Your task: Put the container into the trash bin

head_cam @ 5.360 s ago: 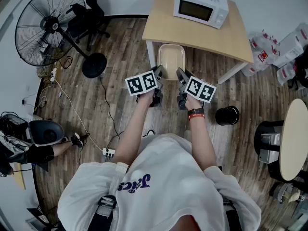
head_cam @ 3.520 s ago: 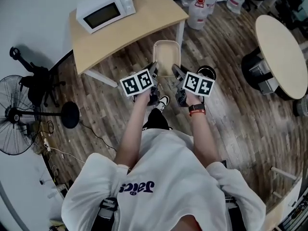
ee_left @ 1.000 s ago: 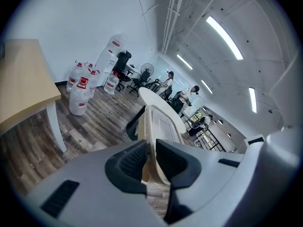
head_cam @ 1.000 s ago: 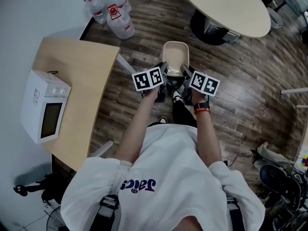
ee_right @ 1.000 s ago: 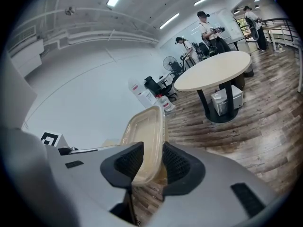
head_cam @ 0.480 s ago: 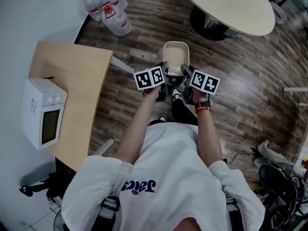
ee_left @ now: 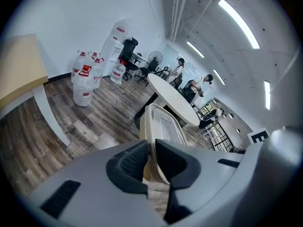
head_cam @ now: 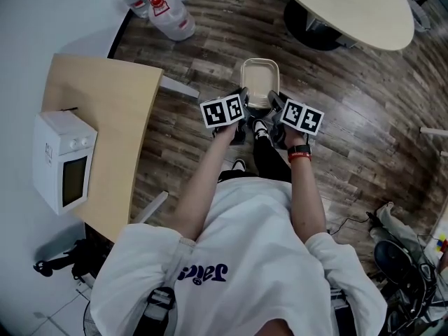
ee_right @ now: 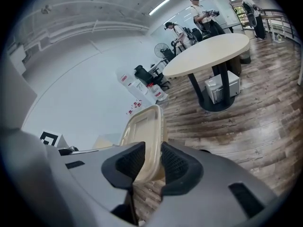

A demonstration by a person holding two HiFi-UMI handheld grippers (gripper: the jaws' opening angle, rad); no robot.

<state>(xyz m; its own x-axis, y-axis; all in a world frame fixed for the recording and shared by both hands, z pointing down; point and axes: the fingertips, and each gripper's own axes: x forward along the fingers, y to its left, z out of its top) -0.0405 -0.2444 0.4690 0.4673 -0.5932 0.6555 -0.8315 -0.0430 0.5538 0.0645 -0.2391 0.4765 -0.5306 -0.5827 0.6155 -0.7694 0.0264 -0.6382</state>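
Note:
A beige, lidded plastic container hangs over the wooden floor in front of the person, held from both sides. My left gripper grips its left rim, and in the left gripper view the rim runs between the black pads, which are closing on it. My right gripper grips the right rim. In the right gripper view the container sits between that gripper's pads, which are also closing. I see no trash bin in any current view.
A wooden table with a white microwave stands at the left. Water bottles are at the back left, and a round table on a dark base at the back right. The person's shoe is under the grippers.
The person has turned away from the microwave table, and the black bin seen earlier has left the view. Over the last second both grippers moved forward and down with the container.

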